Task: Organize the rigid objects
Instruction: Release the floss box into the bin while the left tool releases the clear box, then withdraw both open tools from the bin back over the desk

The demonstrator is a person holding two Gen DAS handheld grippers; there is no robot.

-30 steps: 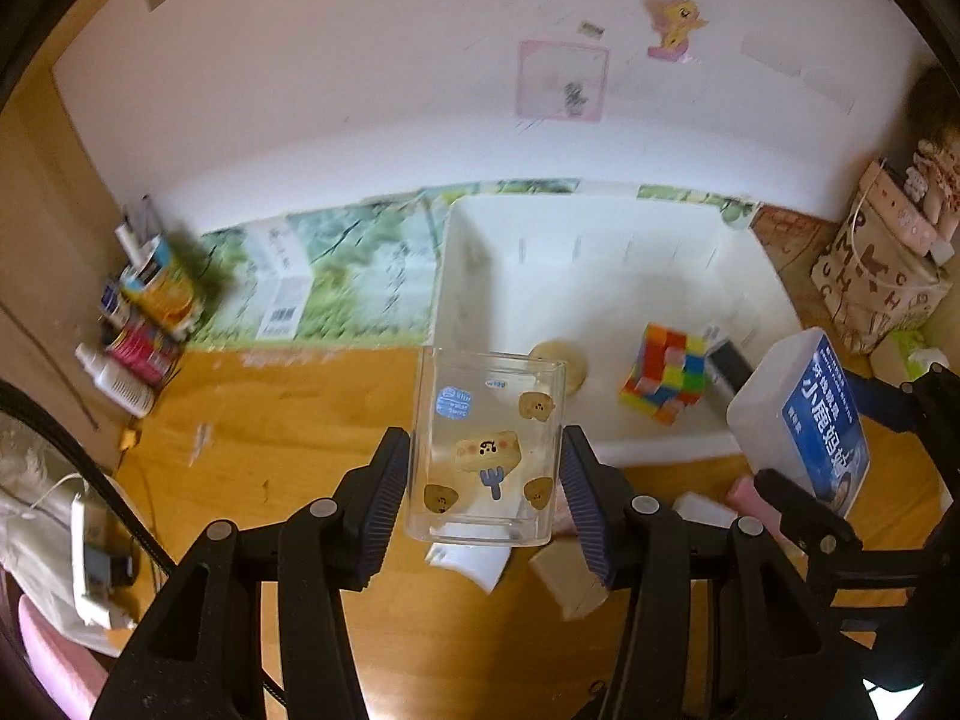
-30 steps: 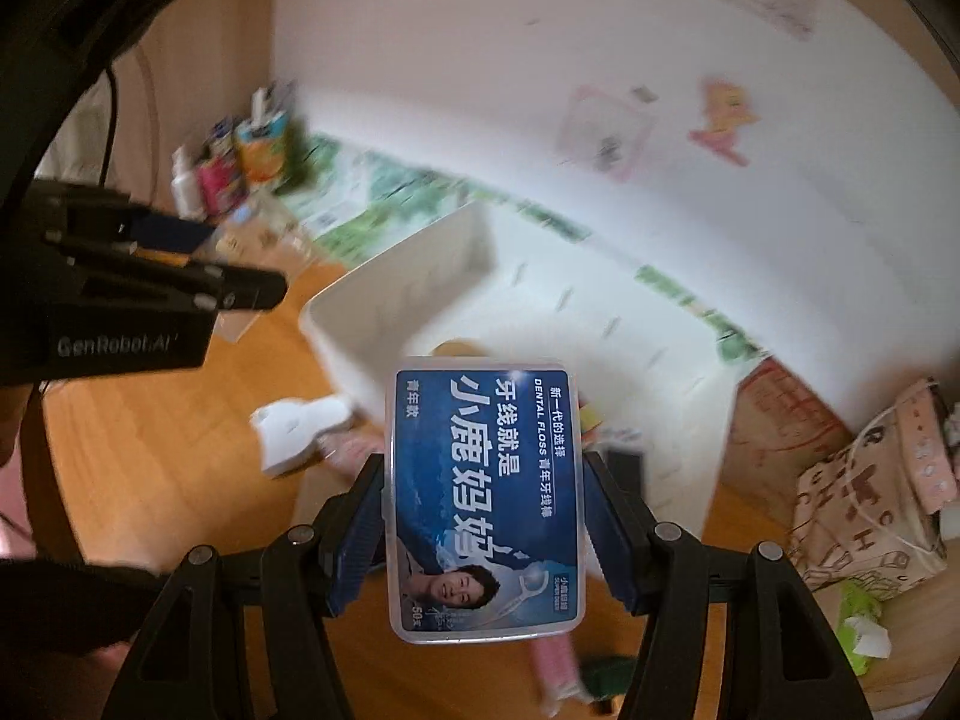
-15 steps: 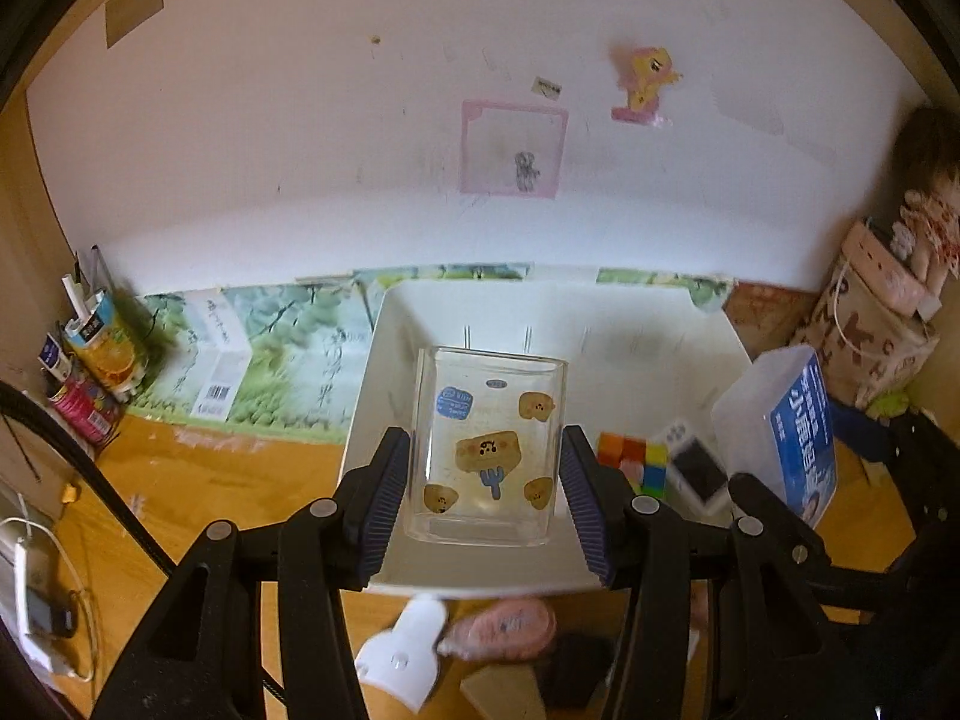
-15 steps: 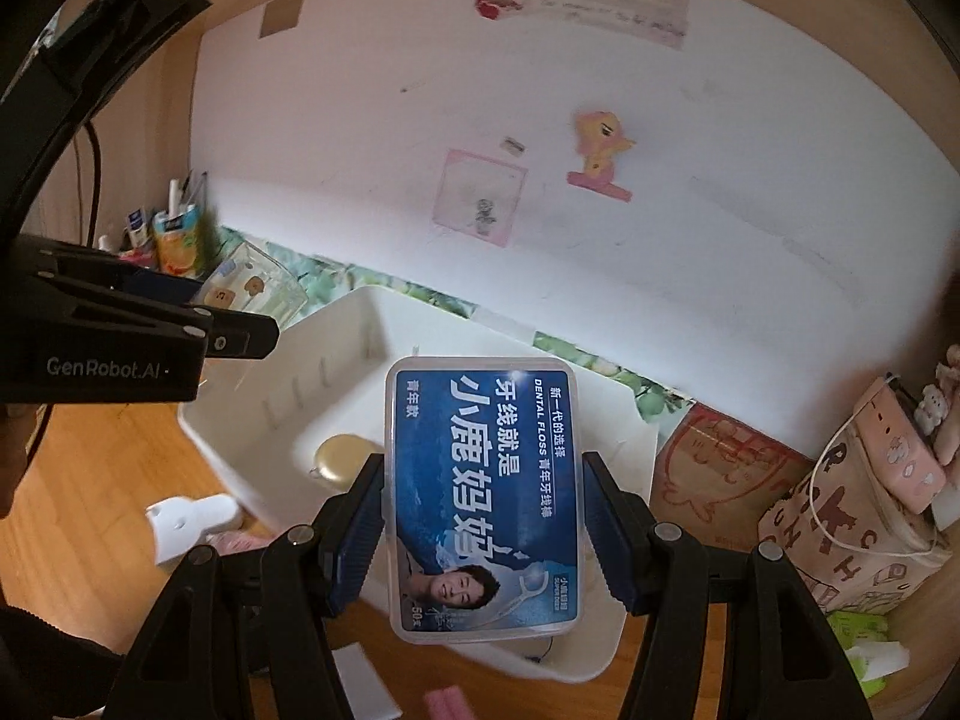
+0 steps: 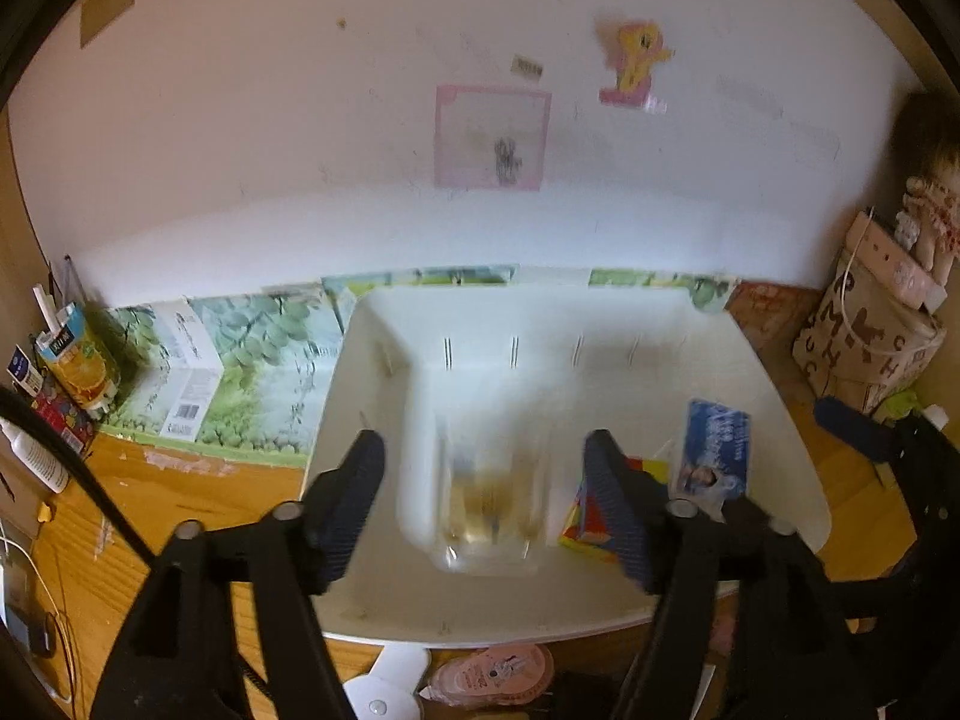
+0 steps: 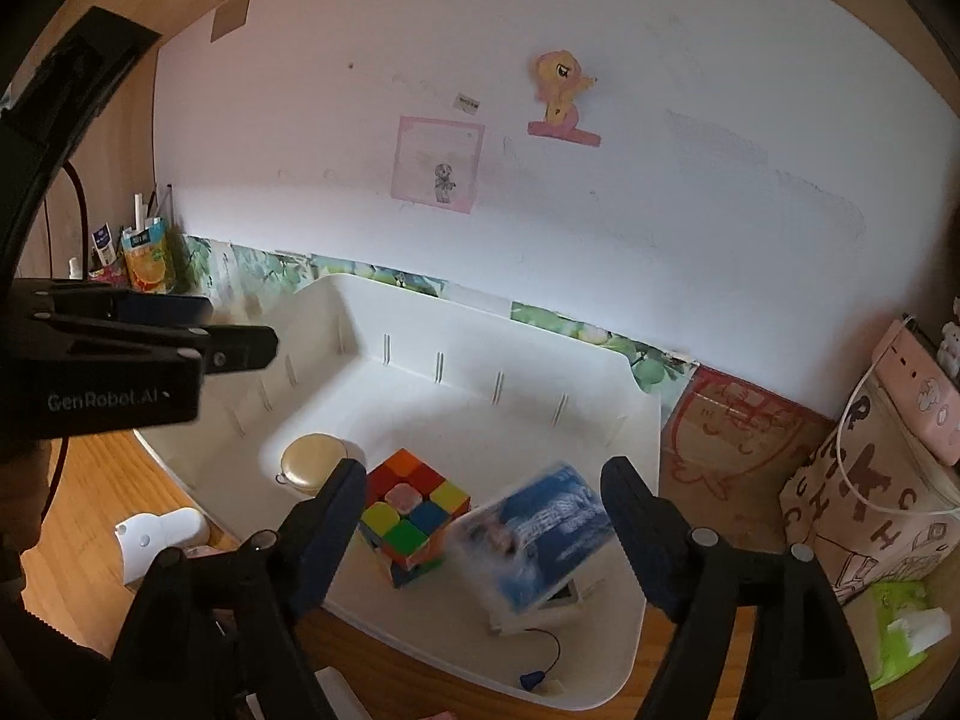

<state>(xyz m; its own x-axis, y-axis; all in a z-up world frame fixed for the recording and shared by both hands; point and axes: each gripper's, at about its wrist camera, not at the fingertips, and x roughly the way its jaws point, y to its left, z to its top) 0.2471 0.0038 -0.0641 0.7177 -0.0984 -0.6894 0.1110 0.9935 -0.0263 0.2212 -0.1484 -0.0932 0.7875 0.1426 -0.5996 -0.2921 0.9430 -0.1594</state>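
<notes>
My left gripper (image 5: 486, 492) is open above the white bin (image 5: 780, 420). The clear glass cup (image 5: 489, 504) with bear stickers is blurred between the spread fingers, free of them, inside the bin. My right gripper (image 6: 483, 516) is open too. The blue dental floss box (image 6: 540, 540) is blurred and tilted inside the bin (image 6: 636, 540), free of the fingers; it also shows in the left wrist view (image 5: 714, 450). A colourful puzzle cube (image 6: 411, 519) and a round gold case (image 6: 312, 462) lie in the bin.
A juice carton (image 5: 78, 360) and bottles stand at the far left on the wooden desk. A patterned paper bag (image 6: 870, 510) stands at the right. A white object (image 6: 159, 540) and a pink tape dispenser (image 5: 498, 672) lie on the desk before the bin.
Both grippers have opened. The glass cup and the floss box have left the fingers and are dropping into the white bin, both blurred.
</notes>
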